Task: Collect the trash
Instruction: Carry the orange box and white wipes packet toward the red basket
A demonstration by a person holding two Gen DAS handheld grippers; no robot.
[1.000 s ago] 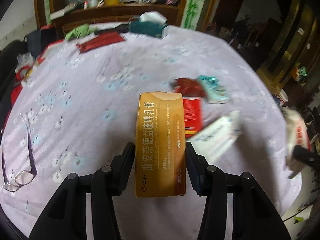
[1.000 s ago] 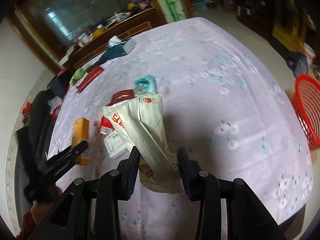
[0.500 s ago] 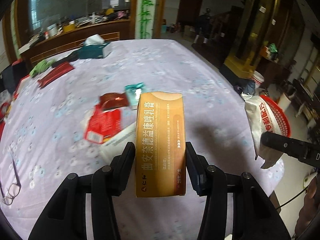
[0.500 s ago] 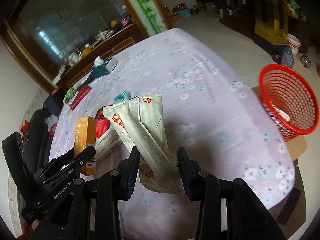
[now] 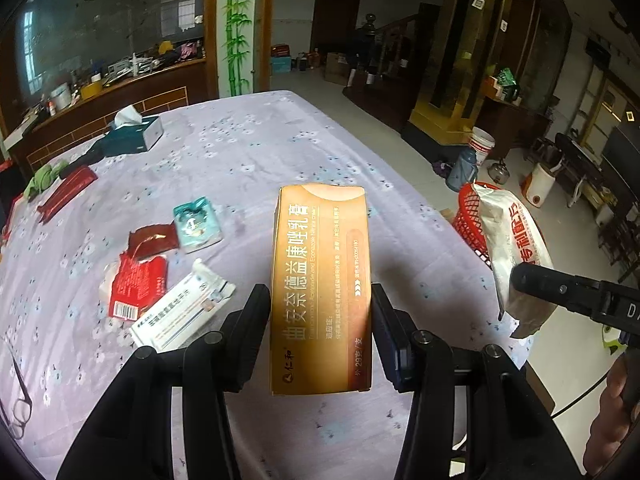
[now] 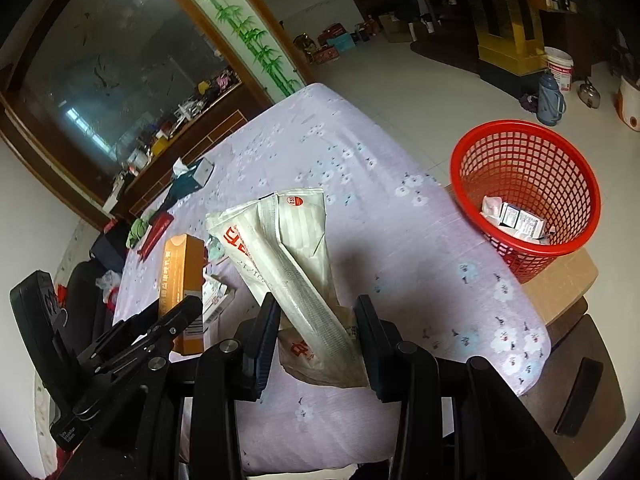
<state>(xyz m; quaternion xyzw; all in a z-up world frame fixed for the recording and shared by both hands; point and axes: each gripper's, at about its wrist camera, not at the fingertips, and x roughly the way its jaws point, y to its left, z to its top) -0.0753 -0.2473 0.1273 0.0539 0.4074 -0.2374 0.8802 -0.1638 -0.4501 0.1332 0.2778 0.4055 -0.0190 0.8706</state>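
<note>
My left gripper [image 5: 318, 304] is shut on an orange medicine box [image 5: 320, 280], held upright above the table; the same orange box [image 6: 182, 276] shows at the left of the right wrist view. A white wrapper with red print [image 6: 288, 264] stands clamped in my right gripper [image 6: 316, 312], which is shut on it; the white wrapper [image 5: 512, 248] appears at the right of the left wrist view. Past the table's right edge a red mesh basket [image 6: 528, 152] sits on a cardboard box and holds several small packets. On the cloth lie a red packet [image 5: 138, 288], a white carton [image 5: 184, 312], a dark red wrapper [image 5: 154, 238] and a teal pack [image 5: 196, 222].
The table wears a lilac flowered cloth [image 5: 248, 152]. A tissue box [image 5: 134, 136], a red case [image 5: 66, 192] and a green cloth [image 5: 42, 178] lie at its far left. Glasses [image 5: 18, 396] rest near the left edge. Buckets and a flask [image 6: 550, 100] stand on the floor.
Both grippers have swung right and risen, each keeping its item. The red basket has come fully into the right wrist view, and the table litter has slid left.
</note>
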